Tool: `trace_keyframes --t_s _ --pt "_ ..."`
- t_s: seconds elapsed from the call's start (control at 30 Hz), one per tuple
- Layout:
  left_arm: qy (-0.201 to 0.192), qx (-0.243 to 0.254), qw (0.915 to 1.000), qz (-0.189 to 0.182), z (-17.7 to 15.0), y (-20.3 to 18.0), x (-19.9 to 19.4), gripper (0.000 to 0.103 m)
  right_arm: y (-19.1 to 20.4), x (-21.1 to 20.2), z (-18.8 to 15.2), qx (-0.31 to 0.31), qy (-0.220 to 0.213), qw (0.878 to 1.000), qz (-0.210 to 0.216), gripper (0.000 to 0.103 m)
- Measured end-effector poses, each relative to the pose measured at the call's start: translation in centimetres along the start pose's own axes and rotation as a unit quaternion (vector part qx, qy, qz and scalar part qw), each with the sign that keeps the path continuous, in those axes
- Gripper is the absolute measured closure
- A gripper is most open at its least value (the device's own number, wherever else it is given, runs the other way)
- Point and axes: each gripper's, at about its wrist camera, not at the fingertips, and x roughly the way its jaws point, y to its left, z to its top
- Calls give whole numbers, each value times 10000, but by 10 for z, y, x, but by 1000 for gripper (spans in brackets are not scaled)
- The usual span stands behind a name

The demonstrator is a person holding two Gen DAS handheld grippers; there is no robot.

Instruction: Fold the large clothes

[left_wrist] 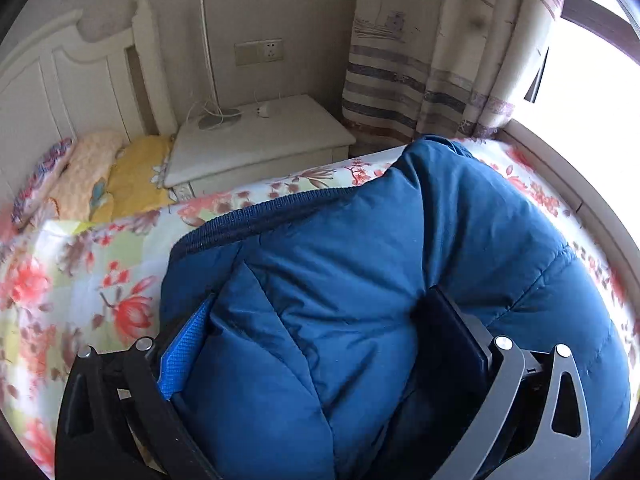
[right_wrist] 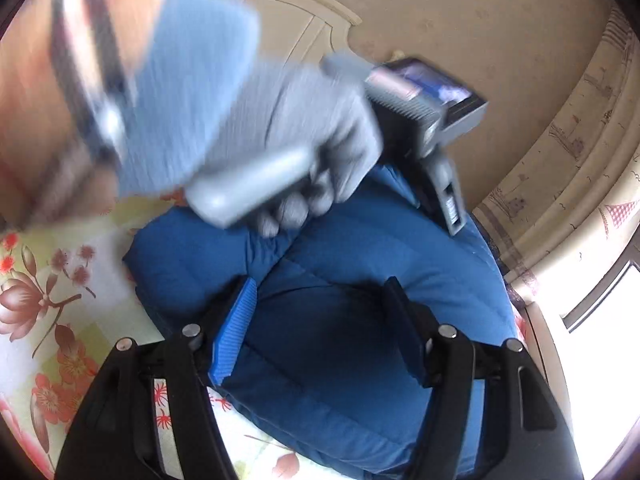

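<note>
A blue quilted puffer jacket lies bunched on the floral bedsheet. My left gripper has a thick fold of the jacket between its two fingers, the blue pad pressing its left side. In the right wrist view my right gripper likewise clamps a bulky fold of the jacket. Above it a gloved hand holds the other gripper's handle, blurred by motion.
A white nightstand with a lamp base and cable stands beside the bed. A white headboard and pillows are at left. A striped curtain and bright window are at right.
</note>
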Motion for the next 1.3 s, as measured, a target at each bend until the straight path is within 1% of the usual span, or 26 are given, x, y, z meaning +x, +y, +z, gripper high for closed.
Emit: trace_keyframes --t_s 0.07,0.13,0.17,0.23,0.27,0.3,0.33,0.4,0.47,0.57,0.6,0.63,0.67,0.7,0.77,0.8,0.83,0.87,0.9,0.93,0.97,1.0,1.03,1.07,1.2,1.3 --pt "50 -46 10000 -55 -2 4 1 4 0 -2 0 17 -46 10000 59 39" --pt "26 -27 10000 -37 -3 3 2 4 -13 -18 2 11 -81 9991 422 41" --pt "17 -35 10000 -37 -4 4 2 4 -28 -32 3 195 -236 9981 532 41" --pt "13 -111 9999 -122 -3 6 4 4 -63 -55 -2 738 -519 9957 223 40" --pt "1 -157 9997 -174 -4 8 2 4 -83 -63 -8 1036 -574 9929 127 39" --pt "-17 -187 9996 -200 -5 9 1 4 -97 -64 -14 1265 -533 9904 139 39" --pt "-39 -207 9996 -212 -5 10 1 4 -107 -59 -24 1461 -343 9884 217 39" --pt "-69 -213 9996 -190 -5 8 1 4 -104 -28 -49 1492 255 9870 541 37" --pt "-134 -184 9997 -118 -6 6 -2 4 -93 -22 -62 1440 71 9886 433 37" --pt "-197 -62 9997 134 -7 -1 -4 4 -97 -22 -53 1391 381 9881 531 37" --pt "-216 -47 9996 198 -7 -3 -5 4 -103 -23 -50 1383 472 9868 703 37" --pt "-229 -40 9994 247 -7 -3 -6 4 -115 -23 -44 1474 549 9824 1003 36" --pt "-248 -20 9992 316 -7 -4 -6 4 -133 -26 -40 1725 485 9752 1297 38" --pt "-265 -14 9991 346 -7 -4 -7 4 -152 -30 -38 1966 308 9710 1326 39" --pt "-279 -61 9991 320 -7 -2 -8 4 -183 -33 -28 2255 17 9698 929 39" --pt "-280 -83 9991 308 -7 -1 -8 4 -195 -27 -23 2251 -11 9716 733 40" --pt "-285 -92 9991 309 -7 -1 -8 4 -203 -15 -21 2268 31 9711 749 40" --pt "-295 -95 9990 326 -7 0 -9 4 -207 6 -24 2371 202 9659 1018 42" --pt "-308 -97 9989 344 -8 0 -9 4 -203 32 -32 2399 528 9606 1297 43" --pt "-316 -105 9988 354 -8 0 -9 4 -198 51 -38 2364 662 9585 1448 45" --pt "-321 -115 9986 396 -8 1 -9 4 -193 58 -47 2403 467 9575 1525 44" --pt "-315 -128 9985 425 -9 1 -8 4 -195 61 -52 2549 432 9523 1620 44" --pt "-292 -156 9987 389 -9 3 -7 4 -197 62 -54 2628 455 9497 1641 44" --pt "-271 -153 9988 388 -9 2 -7 4 -194 61 -53 2580 471 9524 1555 44" --pt "-333 -118 9978 569 -9 0 -8 4 -190 65 -52 2603 465 9525 1509 44" --pt "-483 -128 9935 1027 -12 -3 -15 4 -188 62 -57 2679 450 9499 1544 44"
